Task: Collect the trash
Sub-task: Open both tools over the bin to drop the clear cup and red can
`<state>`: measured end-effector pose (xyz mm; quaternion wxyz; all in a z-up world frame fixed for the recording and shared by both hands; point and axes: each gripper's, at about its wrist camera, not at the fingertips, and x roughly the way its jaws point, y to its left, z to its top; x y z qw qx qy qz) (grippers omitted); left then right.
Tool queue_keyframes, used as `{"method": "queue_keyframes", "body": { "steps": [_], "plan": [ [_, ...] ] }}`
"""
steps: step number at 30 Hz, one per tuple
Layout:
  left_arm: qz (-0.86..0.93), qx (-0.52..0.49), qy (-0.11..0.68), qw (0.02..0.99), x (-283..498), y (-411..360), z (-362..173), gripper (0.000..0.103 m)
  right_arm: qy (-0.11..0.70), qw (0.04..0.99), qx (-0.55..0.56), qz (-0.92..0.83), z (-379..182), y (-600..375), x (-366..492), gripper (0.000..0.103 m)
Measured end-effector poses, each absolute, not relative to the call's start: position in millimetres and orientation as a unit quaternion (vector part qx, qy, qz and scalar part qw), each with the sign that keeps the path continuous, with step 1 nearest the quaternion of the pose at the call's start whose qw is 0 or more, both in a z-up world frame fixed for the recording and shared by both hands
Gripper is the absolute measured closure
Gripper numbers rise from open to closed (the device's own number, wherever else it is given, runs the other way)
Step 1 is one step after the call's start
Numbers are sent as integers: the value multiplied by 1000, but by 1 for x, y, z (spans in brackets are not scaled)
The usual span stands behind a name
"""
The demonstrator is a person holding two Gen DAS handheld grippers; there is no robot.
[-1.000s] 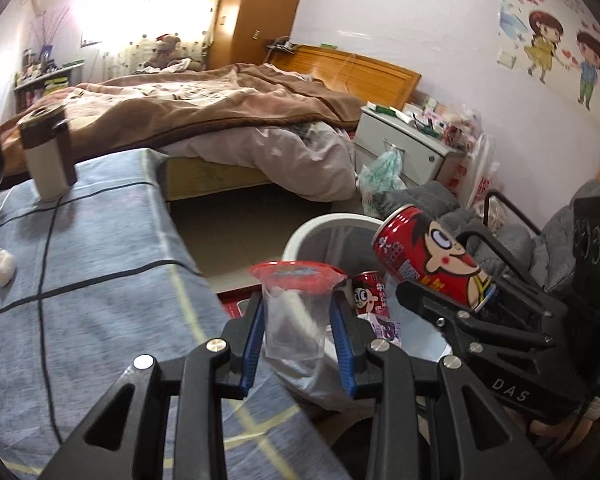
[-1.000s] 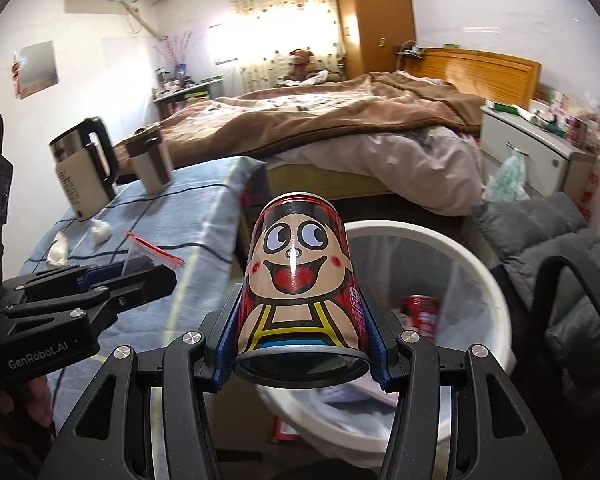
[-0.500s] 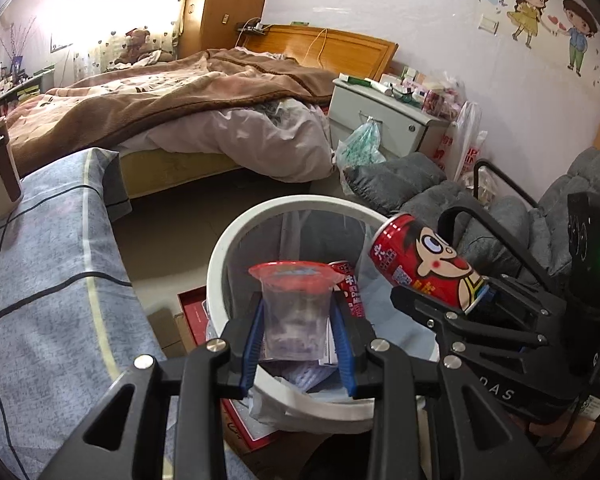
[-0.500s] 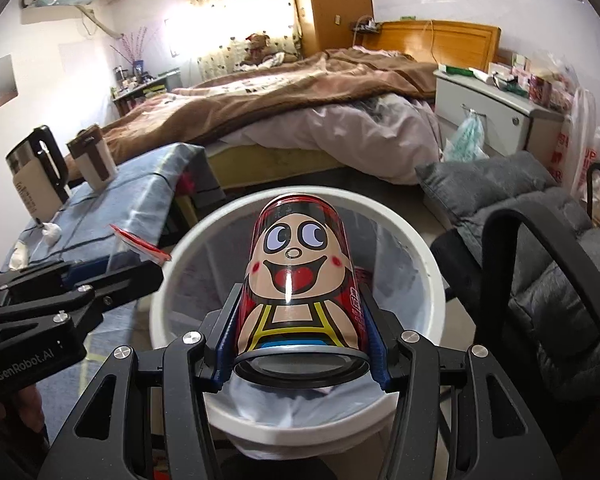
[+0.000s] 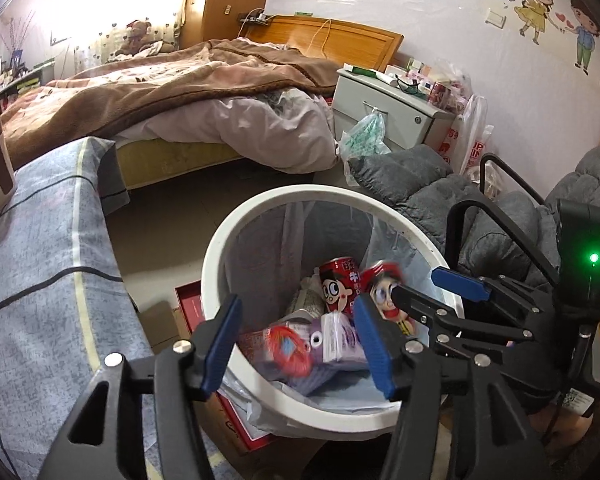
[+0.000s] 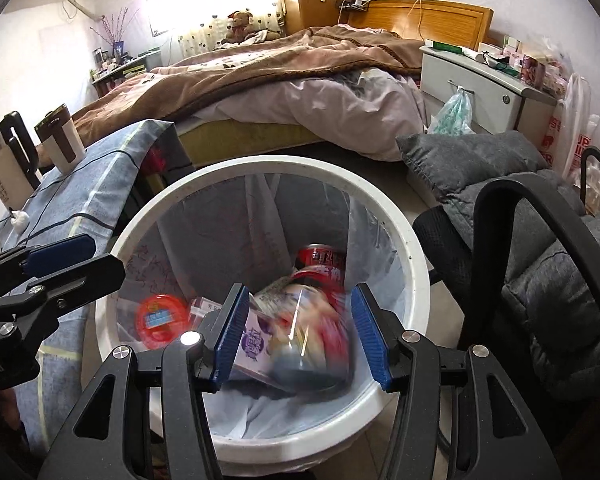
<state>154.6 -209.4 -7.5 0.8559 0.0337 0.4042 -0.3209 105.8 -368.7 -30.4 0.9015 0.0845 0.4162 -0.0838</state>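
The left gripper [image 5: 296, 344] hangs over the white trash bin [image 5: 220, 240] with its blue pads spread and nothing between them; its jaws have just been opening, and the clear cup with the red lid [image 5: 288, 344] lies below in the bin, blurred, on top of a purple carton [image 5: 340, 340]. The right gripper [image 6: 300, 340] is likewise poised above the bin, its jaws apart and not pressing on anything; the red cartoon can [image 6: 320, 336] shows as a smear of red and blue between and below the pads, clear of both, over the purple carton inside the bin. In the left wrist view that same can [image 5: 384, 292] appears blurred just beside a second red can [image 5: 338, 284] that rests against the bin's liner. A translucent bag lines the bin, which stands on the floor between a table covered in blue checked cloth [image 5: 40, 280] and a grey padded chair [image 5: 500, 220]. On the cloth stand a white and brown mug [image 6: 60, 144] and a kettle [image 6: 4, 168], with crumpled white tissue [image 6: 18, 220] near them. Beyond the bin are a bed with a brown blanket [image 5: 160, 80] and a white nightstand [image 5: 384, 108] with a green plastic bag hanging from it.
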Motion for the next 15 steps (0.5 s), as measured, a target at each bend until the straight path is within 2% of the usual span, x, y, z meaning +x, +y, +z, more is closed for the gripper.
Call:
{"method": "queue_keyframes", "body": {
  "steps": [15],
  "plan": [
    [-295, 11, 375, 879, 144, -162, 15, 41, 394, 912, 85, -75, -13, -343, 100, 47]
  ]
}}
